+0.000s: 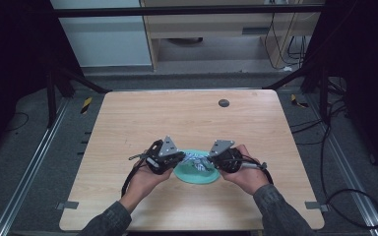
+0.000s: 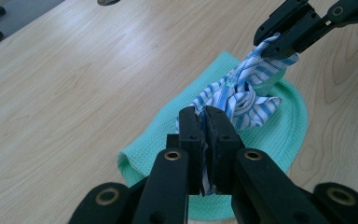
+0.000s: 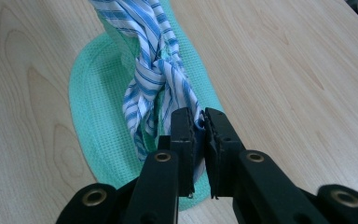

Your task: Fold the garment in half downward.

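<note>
On the near middle of the light wooden counter [image 1: 187,123] lies a round mint-green waffle-weave cloth [image 2: 279,135]. Above it, the left gripper [image 2: 205,122] and right gripper [image 3: 199,122], angled inward from both hands, each have their fingers clamped on opposite ends of a knotted blue-and-white striped fabric [image 3: 154,79].

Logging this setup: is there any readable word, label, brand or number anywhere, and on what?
None readable. The striped cloth, green cloth, table and both grippers, left and right, show no text. The yellow-black floor markers bear only stripes.
</note>
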Demonstrator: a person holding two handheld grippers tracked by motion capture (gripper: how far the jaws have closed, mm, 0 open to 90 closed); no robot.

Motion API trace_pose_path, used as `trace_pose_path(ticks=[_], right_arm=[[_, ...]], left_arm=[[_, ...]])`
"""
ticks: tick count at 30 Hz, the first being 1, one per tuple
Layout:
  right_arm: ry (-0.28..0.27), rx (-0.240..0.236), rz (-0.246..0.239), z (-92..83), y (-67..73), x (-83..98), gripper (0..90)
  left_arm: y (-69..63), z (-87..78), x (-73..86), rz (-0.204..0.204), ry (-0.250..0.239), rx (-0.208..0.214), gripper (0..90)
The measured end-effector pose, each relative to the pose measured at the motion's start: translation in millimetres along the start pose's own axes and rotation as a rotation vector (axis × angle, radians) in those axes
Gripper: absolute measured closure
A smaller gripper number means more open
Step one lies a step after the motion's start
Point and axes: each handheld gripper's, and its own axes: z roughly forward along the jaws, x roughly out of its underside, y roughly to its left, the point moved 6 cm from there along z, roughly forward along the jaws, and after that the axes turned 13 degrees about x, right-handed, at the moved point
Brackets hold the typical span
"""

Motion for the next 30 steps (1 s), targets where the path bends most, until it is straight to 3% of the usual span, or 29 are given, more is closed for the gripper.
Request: trace_pose_path(ticks=[19,30], right_arm=[[0.009,-0.012,-0.014,0.3,15.1,10.6,80.1],[0.022,-0.024,0.005,-0.5,23.1,15.8,69.6]], left_arm=[[-10.9,2.7,15.9,-0.013,-0.007,0.035,85.8],[-15.5,1.7,20.5,-0.009,-0.010,0.042,86.0]])
